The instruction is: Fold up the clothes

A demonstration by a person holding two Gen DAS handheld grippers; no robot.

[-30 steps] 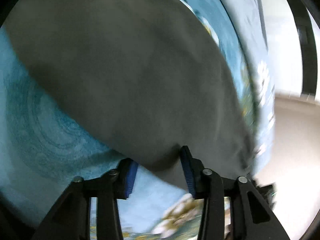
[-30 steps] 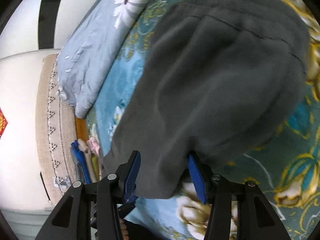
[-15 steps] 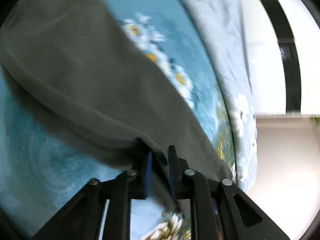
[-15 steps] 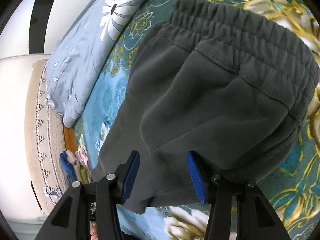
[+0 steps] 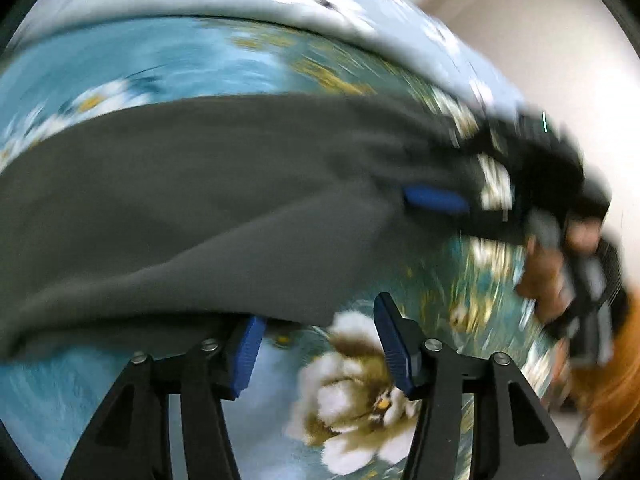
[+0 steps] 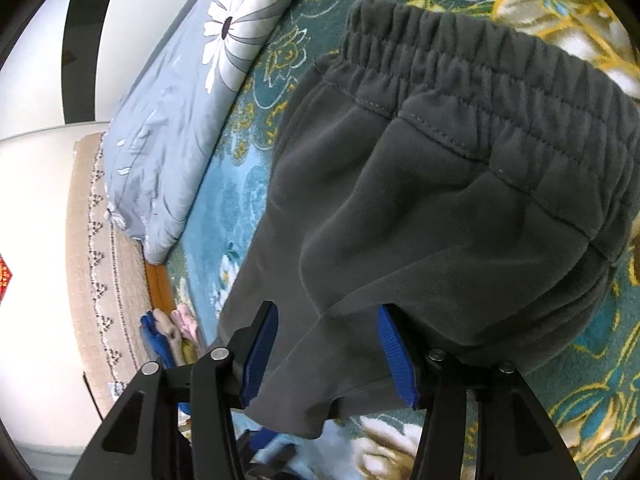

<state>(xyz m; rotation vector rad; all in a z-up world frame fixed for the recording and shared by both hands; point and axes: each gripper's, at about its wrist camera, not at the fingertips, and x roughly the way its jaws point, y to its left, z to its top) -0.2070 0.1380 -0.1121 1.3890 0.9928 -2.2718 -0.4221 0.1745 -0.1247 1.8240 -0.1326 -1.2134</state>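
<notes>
1. We worked on a bed [image 6: 256, 200] spread with a teal floral blanket, a pale blue daisy-print pillow [image 6: 188, 92] along its far edge and a white wall behind.
2. The dark grey sweatpants [image 6: 460, 200] lay on the blanket, already doubled over, with the elastic waistband [image 6: 500, 92] uppermost in the right wrist view.
3. The left hand-held gripper [image 5: 320, 340] was opening, nothing between its blue pads, and the trouser edge sat just above its left finger; the view was blurred.
4. The right hand-held gripper [image 6: 328, 352] was also easing apart. A fold of the fleece lay between its pads, but we saw no pinch on it.
5. We judged the fabric soft, thick and limp, fairly light, not slippery or fragile; it would sag from any single hold.
6. We judged the gathered waistband or a doubled edge the firmest place to take hold, one corner per gripper.
</notes>
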